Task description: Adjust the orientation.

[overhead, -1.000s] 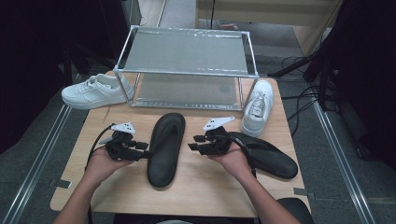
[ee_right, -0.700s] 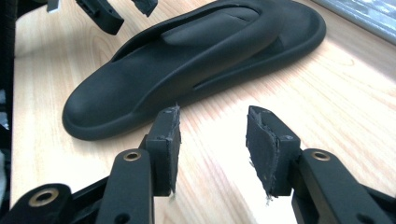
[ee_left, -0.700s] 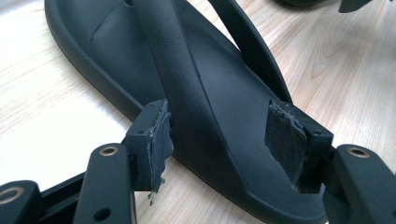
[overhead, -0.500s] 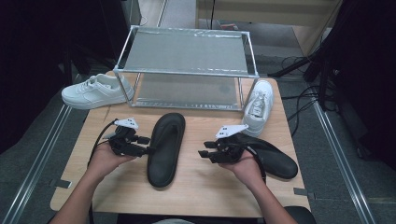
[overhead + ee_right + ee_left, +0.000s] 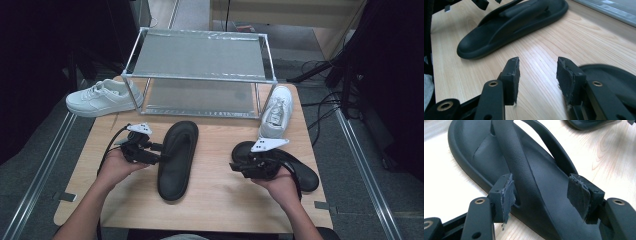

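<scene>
Astride the black sandal [image 5: 524, 170], left gripper [image 5: 544, 192] fingers released; right gripper [image 5: 537, 80] likewise, seemingly empty.

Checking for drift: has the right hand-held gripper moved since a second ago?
Yes. The right hand-held gripper moved rightward, away from the middle sandal, toward the table's right edge.

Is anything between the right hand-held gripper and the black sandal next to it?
Nothing visible. The right hand-held gripper has open jaws over bare table, with the sandal right beside one jaw.
</scene>
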A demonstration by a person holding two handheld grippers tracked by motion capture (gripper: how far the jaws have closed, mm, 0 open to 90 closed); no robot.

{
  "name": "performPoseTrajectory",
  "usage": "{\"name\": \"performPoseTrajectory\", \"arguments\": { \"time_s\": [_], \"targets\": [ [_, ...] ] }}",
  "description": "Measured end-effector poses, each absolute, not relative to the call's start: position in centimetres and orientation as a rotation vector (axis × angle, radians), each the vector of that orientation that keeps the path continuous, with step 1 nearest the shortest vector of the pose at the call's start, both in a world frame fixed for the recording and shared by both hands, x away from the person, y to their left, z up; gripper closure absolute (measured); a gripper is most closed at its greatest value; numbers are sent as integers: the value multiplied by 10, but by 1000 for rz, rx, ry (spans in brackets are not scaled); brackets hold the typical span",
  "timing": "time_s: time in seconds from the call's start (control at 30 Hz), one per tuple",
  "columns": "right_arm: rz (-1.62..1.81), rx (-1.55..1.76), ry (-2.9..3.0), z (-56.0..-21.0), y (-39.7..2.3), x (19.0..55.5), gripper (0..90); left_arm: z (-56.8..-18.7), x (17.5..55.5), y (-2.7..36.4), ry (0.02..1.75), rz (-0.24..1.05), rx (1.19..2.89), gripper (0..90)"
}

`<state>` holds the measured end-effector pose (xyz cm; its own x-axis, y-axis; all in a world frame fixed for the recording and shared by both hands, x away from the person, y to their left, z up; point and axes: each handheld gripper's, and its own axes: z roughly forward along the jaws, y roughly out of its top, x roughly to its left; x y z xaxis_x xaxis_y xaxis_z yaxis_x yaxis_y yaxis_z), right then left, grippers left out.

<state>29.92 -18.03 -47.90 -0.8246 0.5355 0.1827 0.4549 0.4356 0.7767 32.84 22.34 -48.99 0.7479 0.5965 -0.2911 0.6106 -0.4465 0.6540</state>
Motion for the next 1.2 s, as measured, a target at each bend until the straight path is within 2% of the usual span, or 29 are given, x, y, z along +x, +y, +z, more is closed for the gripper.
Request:
{"name": "performPoseTrajectory", "arguments": {
  "time_s": [0.43,1.2],
  "targets": [
    [1326,976,2507,-480,-215,289,508,-491,336,217,882,-18,2157,381],
    [1249,1091,2438,-489,-267,277,519,-488,356,207,868,-7,2166,385]
  ]
}}
